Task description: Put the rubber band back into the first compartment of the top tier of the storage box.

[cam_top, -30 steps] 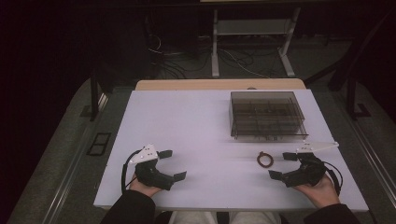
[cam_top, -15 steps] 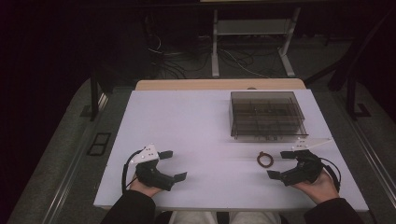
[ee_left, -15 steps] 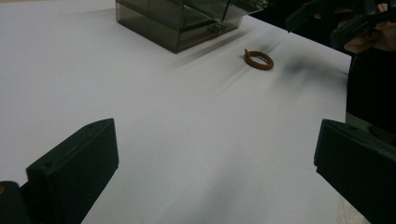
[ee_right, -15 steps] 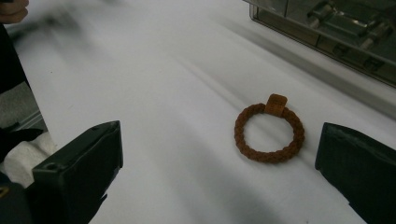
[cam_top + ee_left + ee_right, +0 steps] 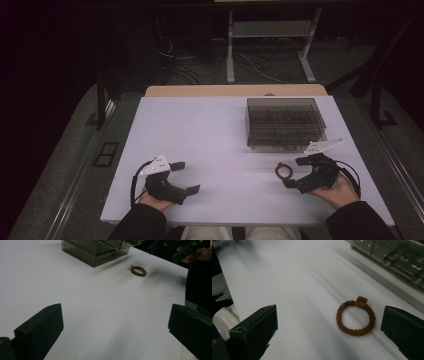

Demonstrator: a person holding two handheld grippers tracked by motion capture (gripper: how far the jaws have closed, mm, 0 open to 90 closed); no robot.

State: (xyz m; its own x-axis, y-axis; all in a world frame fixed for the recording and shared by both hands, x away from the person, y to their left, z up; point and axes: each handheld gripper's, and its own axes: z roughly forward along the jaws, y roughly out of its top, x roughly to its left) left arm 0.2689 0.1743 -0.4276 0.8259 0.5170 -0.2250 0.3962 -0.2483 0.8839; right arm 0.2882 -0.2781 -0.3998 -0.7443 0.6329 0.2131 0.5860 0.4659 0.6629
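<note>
Sitting flat on the white table (image 5: 210,135), toward the near right corner: a small brown braided ring (image 5: 285,171), basically a woven bracelet or hair tie. Looks like twisted cord in a rusty brown, closed into a neat circle, with a little flat tab of the same colour wrapped over the join on one side. Nice close look at the weave in the right gripper view (image 5: 355,318), where the tab points away from the camera. Lies just in front of the right gripper (image 5: 295,172), between the line of its two black jaws but nearer the right-hand one, not touched by either. Jaws spread wide apart, nothing between them but bare tabletop and the ring. Left gripper (image 5: 186,177) parked near the front edge on the left side, also gaping wide, holding nothing, pointed across the table so the ring (image 5: 138,270) turns up well off in its own camera. Behind the ring, near the right edge: a smoky see-through plastic organizer box (image 5: 285,121) with divided compartments inside, contents too dim to make out. Ring near the box's front wall but clear of it.
</note>
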